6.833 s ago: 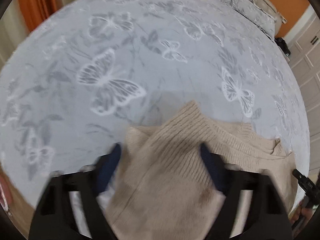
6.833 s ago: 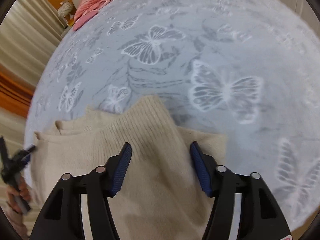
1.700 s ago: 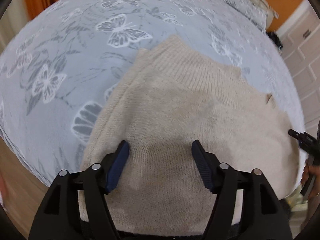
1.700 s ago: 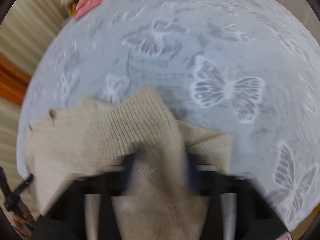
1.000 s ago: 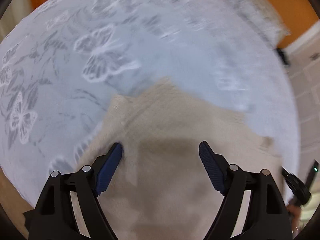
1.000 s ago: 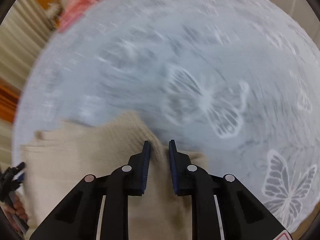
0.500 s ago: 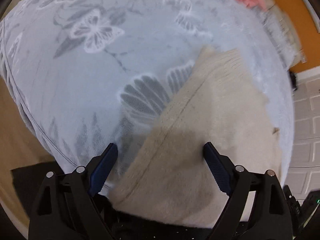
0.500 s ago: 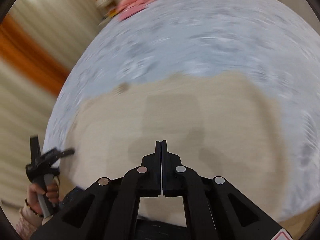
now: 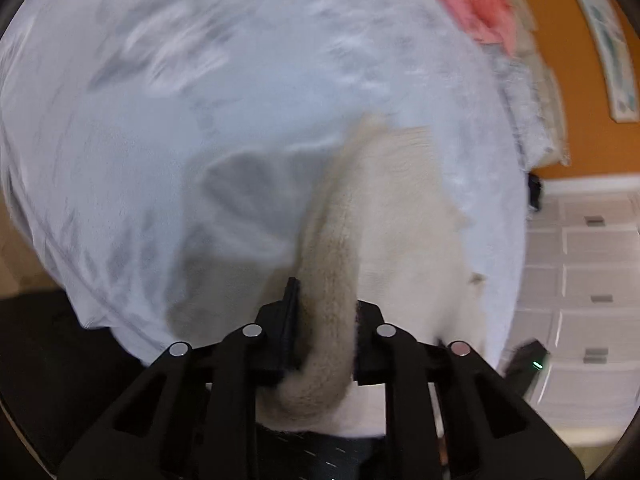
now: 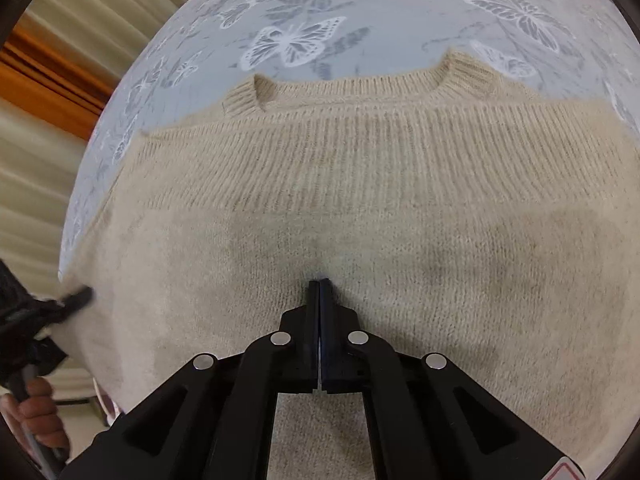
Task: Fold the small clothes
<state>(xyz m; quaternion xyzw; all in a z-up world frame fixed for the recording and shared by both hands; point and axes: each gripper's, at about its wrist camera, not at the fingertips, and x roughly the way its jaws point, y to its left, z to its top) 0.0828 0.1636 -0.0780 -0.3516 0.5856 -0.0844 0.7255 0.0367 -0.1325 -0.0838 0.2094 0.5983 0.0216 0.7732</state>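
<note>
Two grippers on one beige sweater (image 10: pixel 360 208)
Left gripper (image 9: pixel 324 320) has just clamped its bunched edge at the bedspread's (image 9: pixel 160 120) edge; right gripper (image 10: pixel 319 284), fingers fully closed, presses its middle.

Bed (image 10: pixel 400 20) with pale blue-grey butterfly-print cover carries everything; beige knit sweater (image 10: pixel 360 208) lies flat on it directly under and ahead of the right gripper (image 10: pixel 319 284), ribbed collar on its far side, butterflies on bare cover just beyond the collar. In the left wrist view the sweater's edge rises off the cover into the left gripper (image 9: pixel 324 312), rest of it spread to that gripper's right, bare blurred cover ahead and left. Pink clothes (image 9: pixel 480 12) lie on the bed well ahead-right of the left gripper, near the far edge.
</note>
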